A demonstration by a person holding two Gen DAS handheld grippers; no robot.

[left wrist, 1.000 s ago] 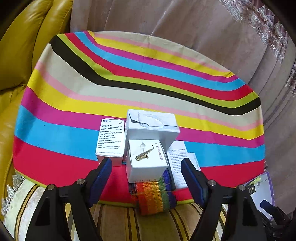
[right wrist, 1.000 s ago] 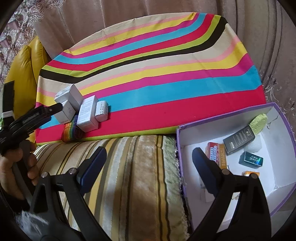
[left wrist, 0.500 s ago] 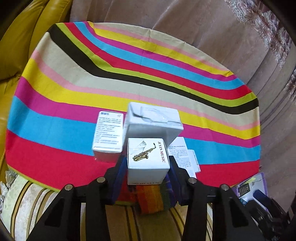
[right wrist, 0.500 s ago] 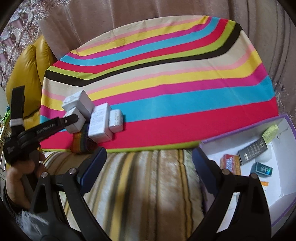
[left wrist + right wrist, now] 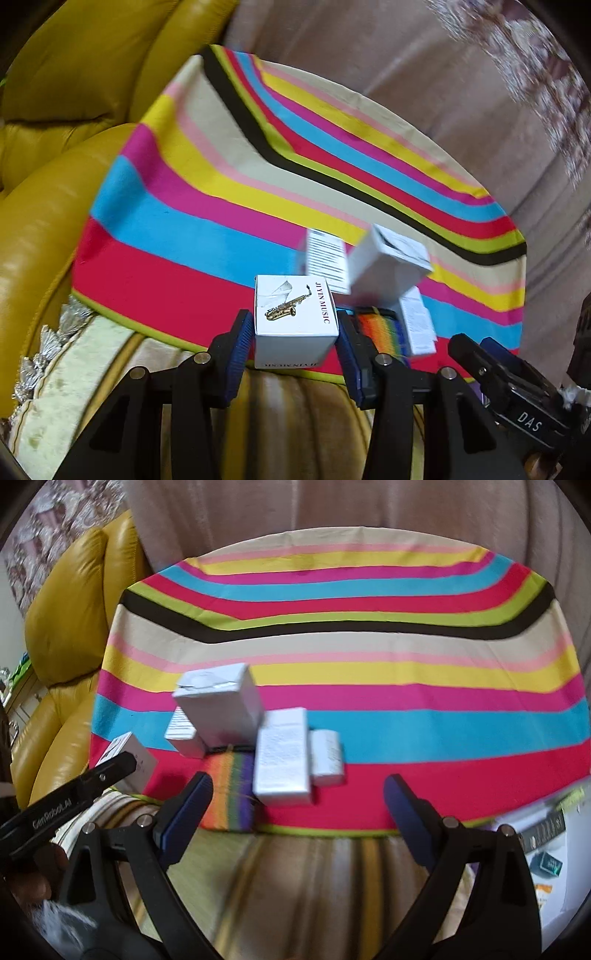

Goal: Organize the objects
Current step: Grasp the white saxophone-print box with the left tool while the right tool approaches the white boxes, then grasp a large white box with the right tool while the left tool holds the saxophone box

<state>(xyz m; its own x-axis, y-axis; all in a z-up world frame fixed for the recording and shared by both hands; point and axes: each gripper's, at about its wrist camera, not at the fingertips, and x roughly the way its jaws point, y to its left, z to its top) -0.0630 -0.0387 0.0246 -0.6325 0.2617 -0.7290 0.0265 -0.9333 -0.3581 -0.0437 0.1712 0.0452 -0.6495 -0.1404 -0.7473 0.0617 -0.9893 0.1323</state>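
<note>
1. In the left wrist view, motion blur softens the white boxes [image 5: 388, 262] at centre right of the frame; the print on their labels cannot be read.
2. The rainbow-striped item [image 5: 384, 328] beside them is largely hidden behind the left gripper's [image 5: 295, 332] blue pad and a white box, so its shape cannot be told.
3. In the right wrist view, the open storage box [image 5: 546, 853] is cut off by the right edge of the frame; the small packages inside are blurred and too small to identify.
4. At the lower left of that view, a hand [image 5: 26, 882] is dark, blurred and partly cut off by the frame edge.
5. The striped cushion [image 5: 295, 886] at bottom centre is smeared by blur.
</note>
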